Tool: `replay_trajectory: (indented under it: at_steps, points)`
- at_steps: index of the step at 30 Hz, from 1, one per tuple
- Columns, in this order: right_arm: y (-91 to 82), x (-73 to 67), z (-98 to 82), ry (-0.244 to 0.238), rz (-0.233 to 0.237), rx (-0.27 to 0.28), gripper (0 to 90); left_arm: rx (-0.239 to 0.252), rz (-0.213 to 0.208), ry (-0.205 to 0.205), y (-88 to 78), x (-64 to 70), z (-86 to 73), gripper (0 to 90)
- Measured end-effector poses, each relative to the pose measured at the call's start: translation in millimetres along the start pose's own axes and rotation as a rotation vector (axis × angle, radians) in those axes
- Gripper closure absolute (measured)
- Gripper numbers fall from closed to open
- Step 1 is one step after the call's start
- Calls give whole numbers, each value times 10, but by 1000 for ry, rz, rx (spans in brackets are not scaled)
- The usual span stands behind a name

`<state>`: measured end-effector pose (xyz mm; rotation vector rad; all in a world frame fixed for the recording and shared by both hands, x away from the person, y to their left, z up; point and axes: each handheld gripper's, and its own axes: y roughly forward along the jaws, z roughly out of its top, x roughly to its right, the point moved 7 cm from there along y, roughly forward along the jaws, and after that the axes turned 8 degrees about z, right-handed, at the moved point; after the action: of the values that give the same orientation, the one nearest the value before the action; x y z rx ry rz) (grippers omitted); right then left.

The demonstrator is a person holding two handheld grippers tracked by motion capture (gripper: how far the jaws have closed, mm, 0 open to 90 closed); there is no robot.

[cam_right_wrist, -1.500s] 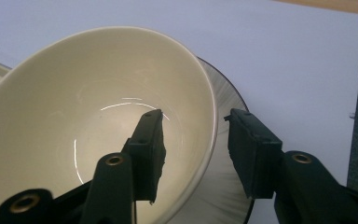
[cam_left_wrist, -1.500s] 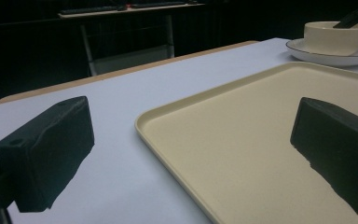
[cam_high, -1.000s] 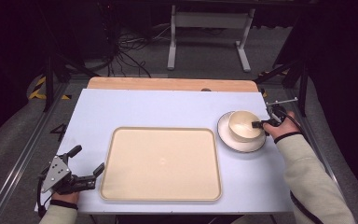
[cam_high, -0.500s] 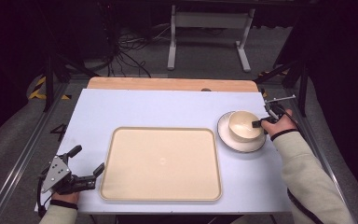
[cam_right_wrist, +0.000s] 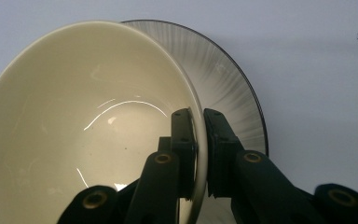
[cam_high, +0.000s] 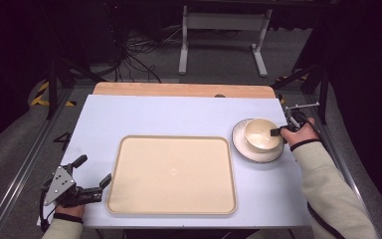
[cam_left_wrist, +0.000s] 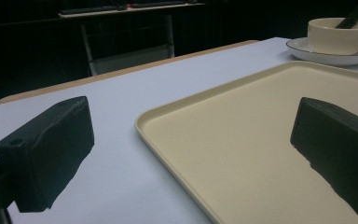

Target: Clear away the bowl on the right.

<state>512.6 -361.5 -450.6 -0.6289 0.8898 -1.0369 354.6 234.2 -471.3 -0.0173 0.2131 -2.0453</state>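
A cream bowl point(cam_high: 261, 134) sits on a white plate point(cam_high: 243, 147) at the right of the pale table. My right gripper point(cam_high: 274, 132) is shut on the bowl's near rim; in the right gripper view one jaw lies inside the bowl point(cam_right_wrist: 74, 135) and the other outside, over the plate point(cam_right_wrist: 233, 84). The jaws have just been closing on that rim. A large beige tray point(cam_high: 171, 174) lies in the middle of the table. My left gripper point(cam_high: 93, 174) rests at the front left corner, open, with nothing between its jaws, pointing across the tray point(cam_left_wrist: 242, 149) toward the bowl point(cam_left_wrist: 340, 35).
A wooden strip point(cam_high: 179, 89) runs along the table's far edge. Beyond it stand a metal frame point(cam_high: 224, 30) and cables on a dark floor. Metal rails flank the table on both sides.
The bowl now sits slightly shifted on the plate, with the right gripper's jaw tighter at its rim. The left gripper has not moved.
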Motion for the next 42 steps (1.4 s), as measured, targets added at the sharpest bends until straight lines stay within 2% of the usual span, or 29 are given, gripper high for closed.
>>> replay_trajectory:
  at_steps: [5, 20, 32, 42]
  points:
    - [-79, -41, 18, -3, -1, 10, 837, -1, -1, -2, 0, 1, -1, 2]
    - [-374, -337, 120, -39, 14, 36, 834, -1, -2, -1, 0, 0, -1, 2]
    - [-480, -507, 114, -59, 24, 32, 833, 0, -1, -2, 1, 1, 0, 2]
    - [-466, -751, 72, -80, 50, 25, 831, 1, -1, 1, 0, 0, 0, 2]
